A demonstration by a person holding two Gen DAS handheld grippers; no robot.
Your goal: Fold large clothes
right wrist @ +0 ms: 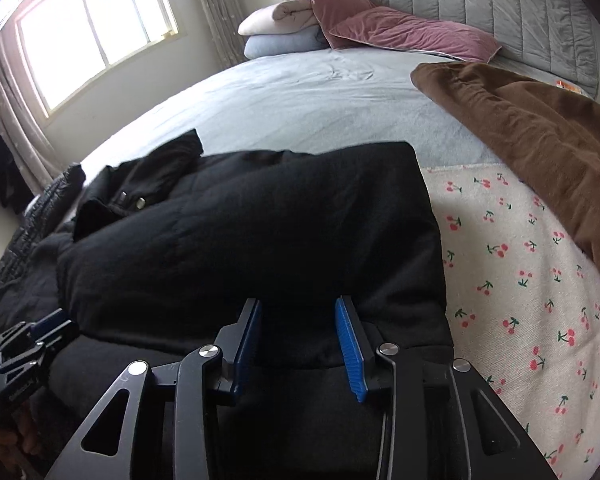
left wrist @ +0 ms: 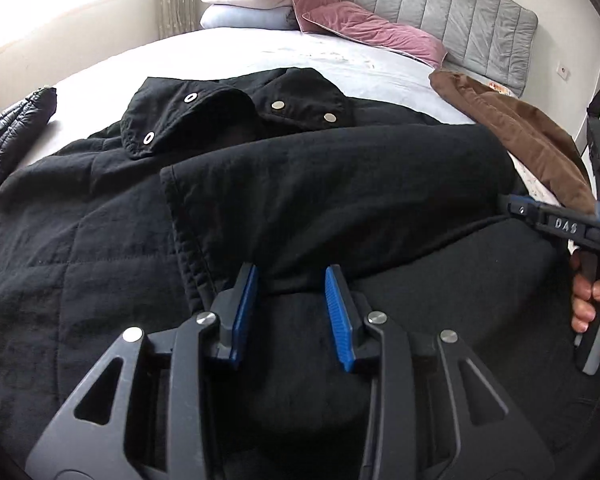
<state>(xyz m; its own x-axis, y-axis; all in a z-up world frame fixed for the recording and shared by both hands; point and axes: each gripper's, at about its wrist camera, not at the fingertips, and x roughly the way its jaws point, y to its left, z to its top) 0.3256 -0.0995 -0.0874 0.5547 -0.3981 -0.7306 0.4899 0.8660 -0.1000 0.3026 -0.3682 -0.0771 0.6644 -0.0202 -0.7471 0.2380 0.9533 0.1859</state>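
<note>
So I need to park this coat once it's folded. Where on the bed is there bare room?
Free: the pale sheet between the black coat and the pillows. The cherry-print cloth is bare too, bordered by the brown garment. Crowded: the puffer jacket by the coat's far side.

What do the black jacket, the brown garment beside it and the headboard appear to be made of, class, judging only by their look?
Black jacket: matte woven cloth, probably padded; stitched quilting lines and shiny metal-looking snaps on the collar.
Brown garment: soft, napped fabric, maybe corduroy or fleece; faint ribbing, no sheen.
Headboard: grey upholstery, velvety with a slight sheen, stitched in padded vertical channels.
</note>
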